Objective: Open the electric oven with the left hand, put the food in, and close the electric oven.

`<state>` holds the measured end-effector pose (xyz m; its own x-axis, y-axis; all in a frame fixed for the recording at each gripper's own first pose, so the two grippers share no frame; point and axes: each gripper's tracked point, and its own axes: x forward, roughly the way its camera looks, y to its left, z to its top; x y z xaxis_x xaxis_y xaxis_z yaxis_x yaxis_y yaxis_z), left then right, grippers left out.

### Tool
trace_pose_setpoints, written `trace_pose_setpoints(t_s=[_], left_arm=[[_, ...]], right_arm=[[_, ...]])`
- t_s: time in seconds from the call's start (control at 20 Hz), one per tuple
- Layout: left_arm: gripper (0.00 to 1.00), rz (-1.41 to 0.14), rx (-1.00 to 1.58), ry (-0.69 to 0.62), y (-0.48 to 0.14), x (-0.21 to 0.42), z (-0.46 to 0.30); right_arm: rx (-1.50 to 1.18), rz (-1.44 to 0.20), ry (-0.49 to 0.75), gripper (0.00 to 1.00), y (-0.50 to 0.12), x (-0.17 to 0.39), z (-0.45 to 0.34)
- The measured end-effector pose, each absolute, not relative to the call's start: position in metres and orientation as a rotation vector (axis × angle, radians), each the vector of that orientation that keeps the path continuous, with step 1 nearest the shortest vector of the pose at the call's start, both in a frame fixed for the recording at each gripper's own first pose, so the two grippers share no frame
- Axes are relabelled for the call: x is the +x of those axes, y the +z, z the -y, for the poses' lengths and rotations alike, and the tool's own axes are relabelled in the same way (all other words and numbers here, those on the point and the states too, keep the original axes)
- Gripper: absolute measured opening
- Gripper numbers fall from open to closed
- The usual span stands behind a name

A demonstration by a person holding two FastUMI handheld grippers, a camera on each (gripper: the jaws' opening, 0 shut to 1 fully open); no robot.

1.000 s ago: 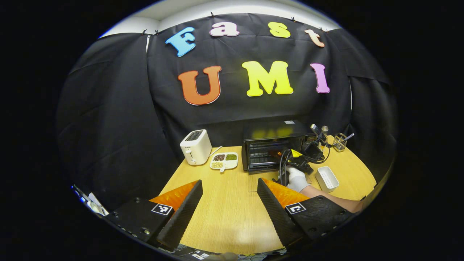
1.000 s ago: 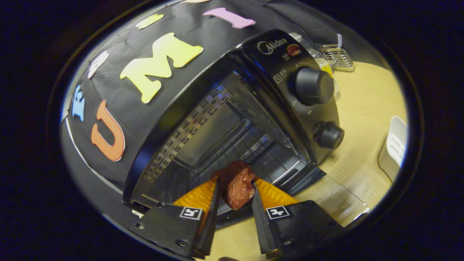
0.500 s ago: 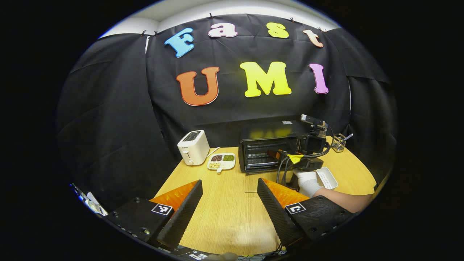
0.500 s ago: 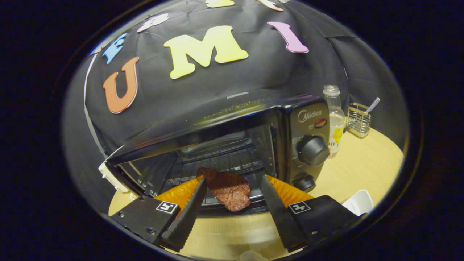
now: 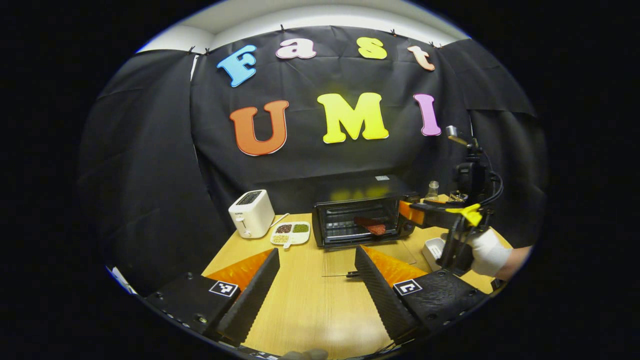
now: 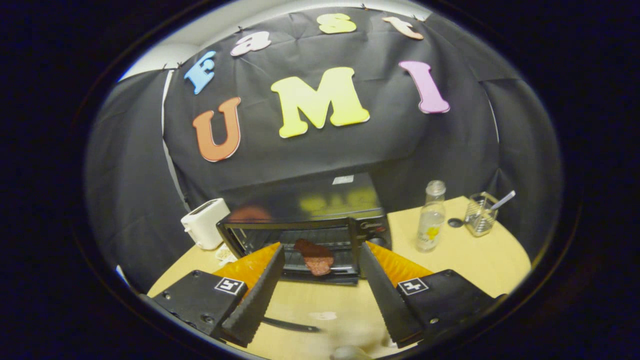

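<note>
The black electric oven (image 5: 357,212) stands at the back of the table with its glass door (image 5: 370,256) folded down flat. A reddish-brown piece of meat (image 5: 370,225) lies on the rack at the front of the cavity. In the right gripper view the same oven (image 6: 305,212) and meat (image 6: 315,256) sit straight ahead. My right gripper (image 6: 317,287) is open and empty, pulled back from the opening. A gloved hand (image 5: 484,251) holds that right gripper (image 5: 409,211) up beside the oven's right side. My left gripper (image 5: 315,290) is open over the near table, well short of the door.
A white toaster (image 5: 251,213) and a divided dish of beans (image 5: 291,233) stand left of the oven. A white tray (image 5: 432,248) lies to its right. Behind it are a glass bottle (image 6: 430,217) and a wire holder (image 6: 480,215). Black cloth walls the booth.
My right gripper opened, left the meat on the oven rack, and drew back and up away from the opening. My left gripper stayed open and hardly shifted.
</note>
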<state>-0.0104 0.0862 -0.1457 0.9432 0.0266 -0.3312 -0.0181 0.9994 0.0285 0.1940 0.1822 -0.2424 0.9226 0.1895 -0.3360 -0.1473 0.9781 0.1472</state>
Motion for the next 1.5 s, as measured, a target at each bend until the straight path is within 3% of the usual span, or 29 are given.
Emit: trace_pose_setpoints(t_s=[0.3,0.55,0.85,1.2,1.5], left_arm=[[0.97,-0.29,-0.016,-0.079,-0.169,0.014,-0.037],[0.97,-0.39,-0.03,-0.032,-0.22,0.019,-0.001],[0.97,-0.511,-0.02,-0.006,-0.278,0.012,0.046],[0.97,-0.617,-0.005,-0.075,-0.364,0.048,0.06],[0.97,-0.624,0.01,-0.086,-0.385,0.082,0.046]], right_arm=[[0.018,-0.277,0.093,0.98,-0.154,0.124,-0.078],[-0.011,-0.22,0.06,0.98,-0.115,0.071,0.002],[0.005,-0.26,0.096,0.99,-0.128,0.047,0.066],[-0.042,-0.334,-0.066,0.99,-0.128,0.02,0.097],[-0.037,-0.357,-0.232,0.99,-0.125,-0.008,0.101]])
